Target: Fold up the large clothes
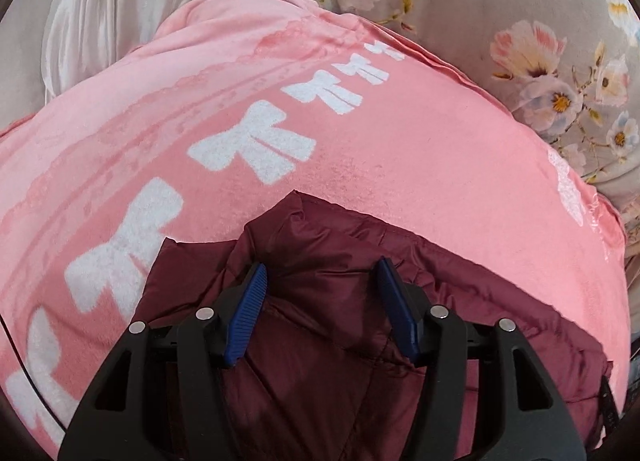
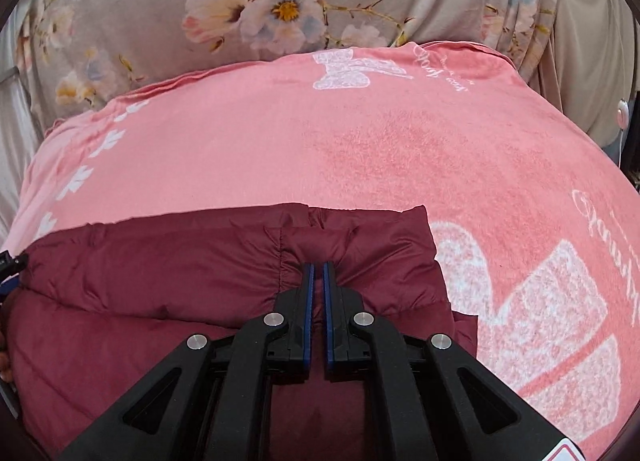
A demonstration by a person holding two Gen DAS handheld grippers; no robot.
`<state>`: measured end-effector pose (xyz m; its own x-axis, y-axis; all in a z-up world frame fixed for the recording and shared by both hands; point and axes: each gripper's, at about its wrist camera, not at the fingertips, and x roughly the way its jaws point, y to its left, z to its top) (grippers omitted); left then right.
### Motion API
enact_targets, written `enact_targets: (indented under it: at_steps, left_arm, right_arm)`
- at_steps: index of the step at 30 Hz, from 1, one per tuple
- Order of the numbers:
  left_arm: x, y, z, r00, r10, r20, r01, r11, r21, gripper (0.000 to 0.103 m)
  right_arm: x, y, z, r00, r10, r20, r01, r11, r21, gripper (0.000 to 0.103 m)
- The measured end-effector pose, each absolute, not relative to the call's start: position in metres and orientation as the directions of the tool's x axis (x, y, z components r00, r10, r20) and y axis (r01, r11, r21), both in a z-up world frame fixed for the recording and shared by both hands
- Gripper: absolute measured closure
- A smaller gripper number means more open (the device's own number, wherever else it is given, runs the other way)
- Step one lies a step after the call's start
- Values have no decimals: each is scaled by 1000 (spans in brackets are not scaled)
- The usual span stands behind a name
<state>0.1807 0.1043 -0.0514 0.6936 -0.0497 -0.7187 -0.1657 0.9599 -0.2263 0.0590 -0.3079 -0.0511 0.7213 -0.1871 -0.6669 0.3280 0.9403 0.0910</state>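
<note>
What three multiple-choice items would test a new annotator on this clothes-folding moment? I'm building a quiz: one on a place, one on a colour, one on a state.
1. Where does the maroon jacket lie?
A. On the pink blanket
B. On a wooden floor
C. Inside a basket

2. What colour are the bows printed on the blanket?
A. Black
B. White
C. Green

3. How do the jaws of the right gripper stand?
A. Wide apart
B. Out of view
C. Shut on jacket fabric

Answers:
1 A: pink blanket surrounds the jacket.
2 B: the bows are white against pink.
3 C: the fabric puckers at the closed tips.
</note>
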Motion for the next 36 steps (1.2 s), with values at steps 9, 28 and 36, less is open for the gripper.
enact_targets:
  at_steps: [9,28,36]
  left_arm:
    - [183,96,-72,696,-22,-717,-169,966,-193,45]
    - [107,193,-50,631,-142,-762,-255,890,-377,25]
    - [79,214,-77,603,-336,-723,-205,811,-548,18]
  right_arm:
    - [63,-309,-64,703,-179,-688,329,940,91,102]
    - [-17,-140,-30,756,147,-638,-128,989,76,93]
    - [-8,-112,-62,719,115,-685,-118,992,43,93]
